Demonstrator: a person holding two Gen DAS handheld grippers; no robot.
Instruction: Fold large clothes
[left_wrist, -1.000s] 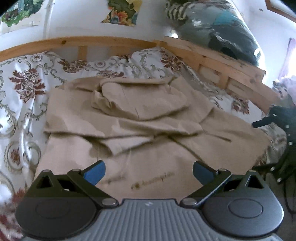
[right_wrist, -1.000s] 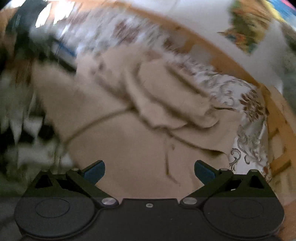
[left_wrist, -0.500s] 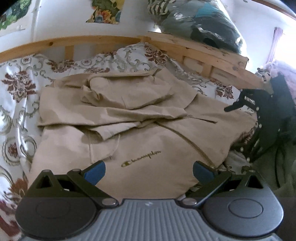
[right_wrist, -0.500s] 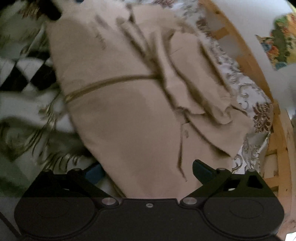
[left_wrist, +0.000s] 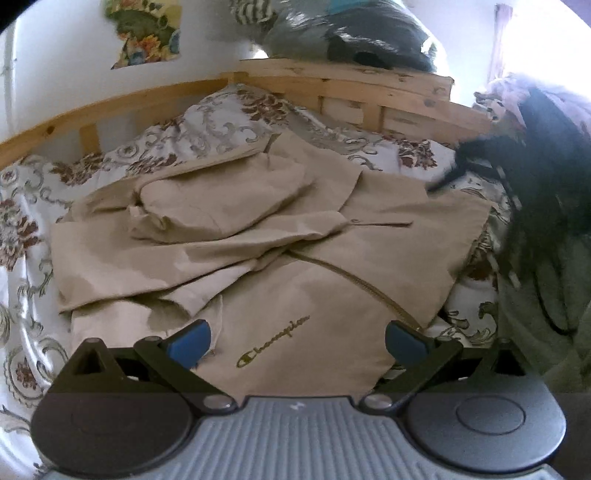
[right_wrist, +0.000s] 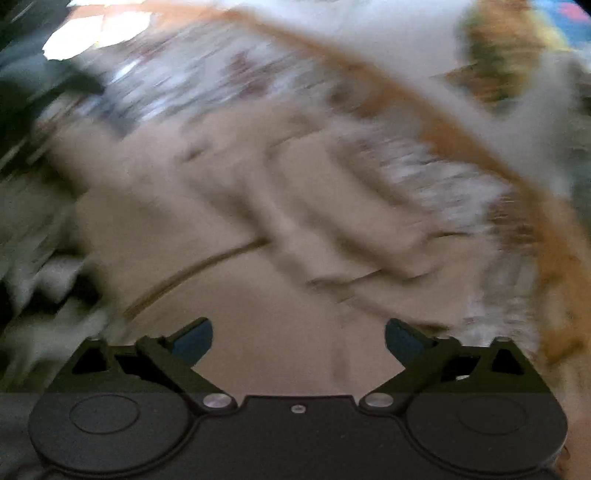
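While beige zip hoodie (left_wrist: 314, 280) is lying half-folded on bed (left_wrist: 229, 122), left gripper (left_wrist: 297, 341) jaws spread, empty; right gripper (right_wrist: 298, 338) jaws opening, empty; next likely gripping hoodie hem.

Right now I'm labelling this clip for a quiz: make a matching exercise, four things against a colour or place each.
Things:
1. hoodie
2. bed frame
3. bedsheet
4. gripper pads

Descriptions:
A. blue
B. white with dark red flowers
C. beige, with a stitched logo near the front
D. light wood, behind the bedding

Pairs: 1-C, 2-D, 3-B, 4-A
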